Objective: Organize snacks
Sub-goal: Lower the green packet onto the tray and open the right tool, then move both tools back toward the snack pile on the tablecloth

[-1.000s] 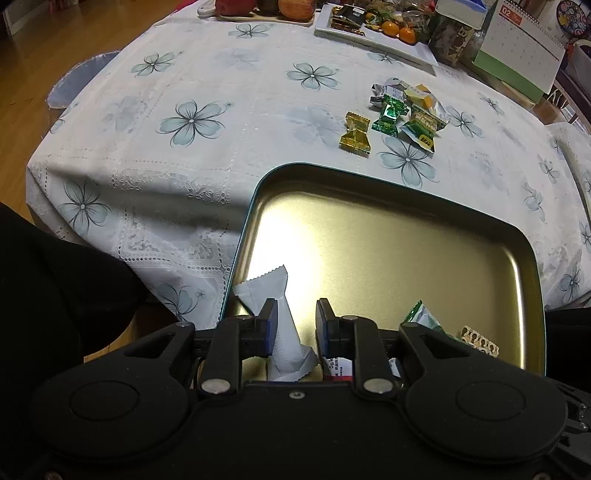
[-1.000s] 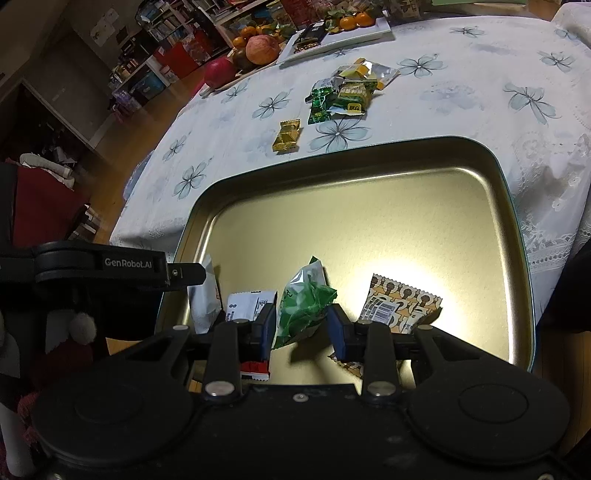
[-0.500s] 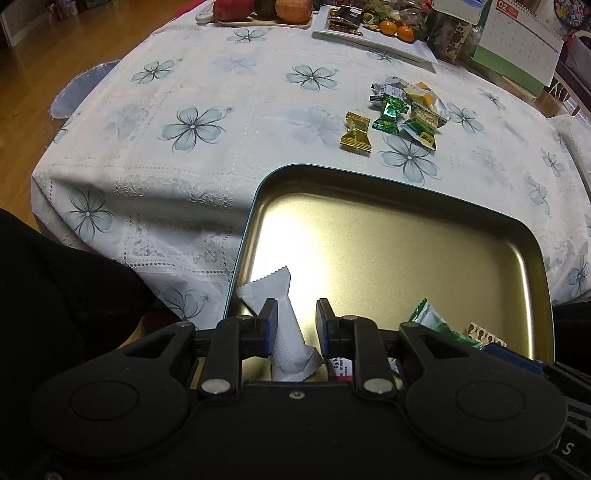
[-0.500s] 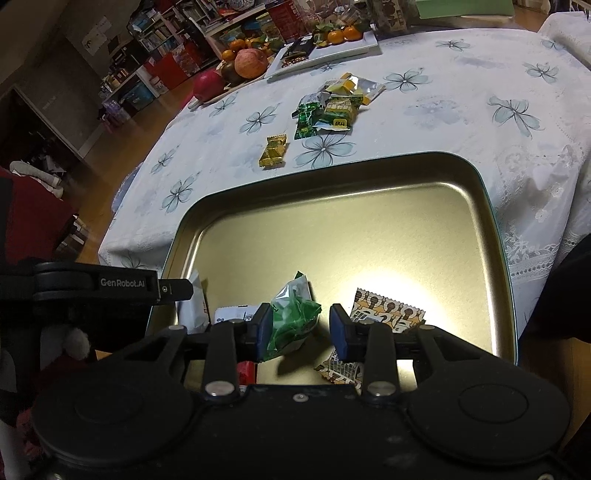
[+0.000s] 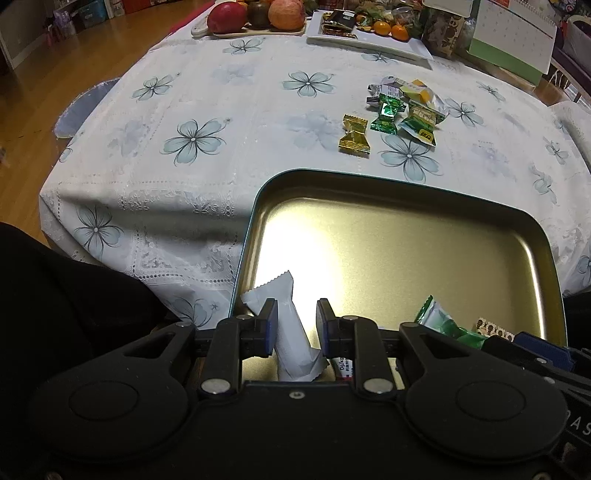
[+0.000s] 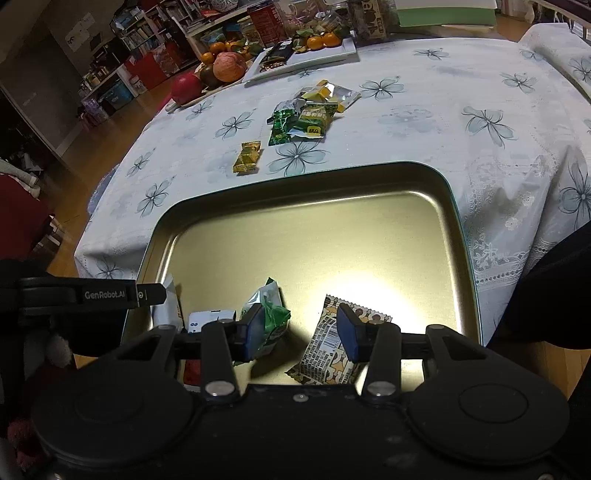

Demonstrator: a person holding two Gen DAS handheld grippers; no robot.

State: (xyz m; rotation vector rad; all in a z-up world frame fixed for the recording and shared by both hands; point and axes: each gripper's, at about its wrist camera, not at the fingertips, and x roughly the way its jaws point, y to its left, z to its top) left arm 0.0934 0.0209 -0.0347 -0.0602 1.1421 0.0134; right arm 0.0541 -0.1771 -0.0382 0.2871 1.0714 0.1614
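A gold metal tray (image 5: 406, 236) (image 6: 332, 192) lies at the table's near edge. My left gripper (image 5: 295, 319) is open over the tray's near left corner, with a white snack packet (image 5: 291, 332) lying between its fingers. My right gripper (image 6: 303, 325) is open over the tray's near edge; a green packet (image 6: 269, 317) lies by its left finger and a brown patterned packet (image 6: 328, 350) by its right. Loose snacks lie on the tablecloth beyond the tray: a gold candy (image 5: 354, 134) (image 6: 248, 158) and a heap of green and yellow packets (image 5: 406, 107) (image 6: 310, 110).
The round table has a white flowered cloth (image 5: 192, 140). At its far side stand a board of fruit (image 5: 255, 16), a white plate with oranges (image 5: 369, 33) and a desk calendar (image 5: 513, 33). Shelves and wood floor lie to the left.
My right gripper has opened wider and drawn back, and the green packet it held between its fingers now lies in the tray. Both grippers have risen a little; the left stays open.
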